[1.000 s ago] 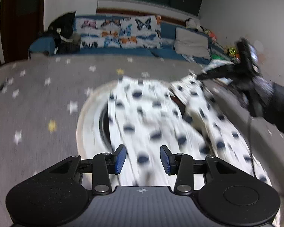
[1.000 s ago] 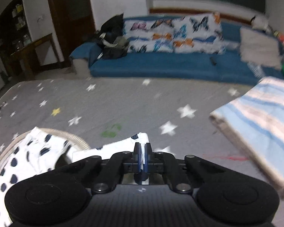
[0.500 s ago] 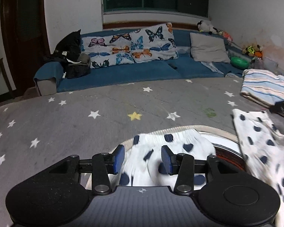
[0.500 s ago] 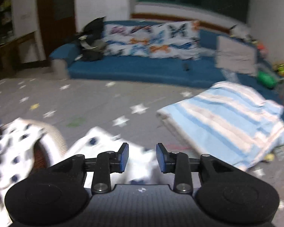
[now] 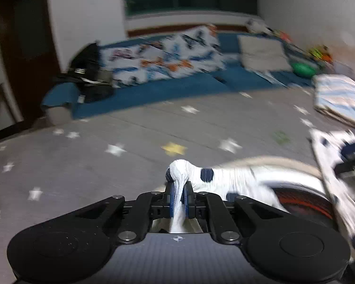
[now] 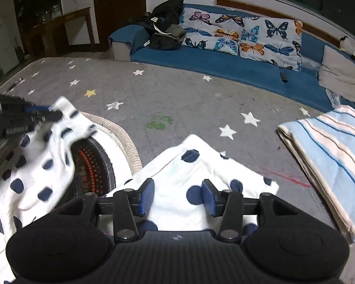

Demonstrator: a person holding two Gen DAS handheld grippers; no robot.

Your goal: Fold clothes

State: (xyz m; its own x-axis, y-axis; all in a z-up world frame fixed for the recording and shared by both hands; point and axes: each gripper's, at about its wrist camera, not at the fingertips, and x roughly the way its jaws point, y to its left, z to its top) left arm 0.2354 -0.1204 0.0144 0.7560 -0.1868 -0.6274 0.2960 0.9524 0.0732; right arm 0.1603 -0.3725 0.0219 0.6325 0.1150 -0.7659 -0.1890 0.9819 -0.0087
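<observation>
L wrist view: left gripper (image 5: pixel 179 195) is clamped on a bunched corner of the spotted cloth (image 5: pixel 227 177), which trails off to its right; R wrist view: right gripper (image 6: pixel 177 197), jaws opening w/ nothing pinched, hovers over the cloth's other corner, just ahead and below.

In my right wrist view, the garment (image 6: pixel 189 182) lay at lower centre, the folded towel (image 6: pixel 329 151) right, the sofa (image 6: pixel 236 64) across the top.
</observation>
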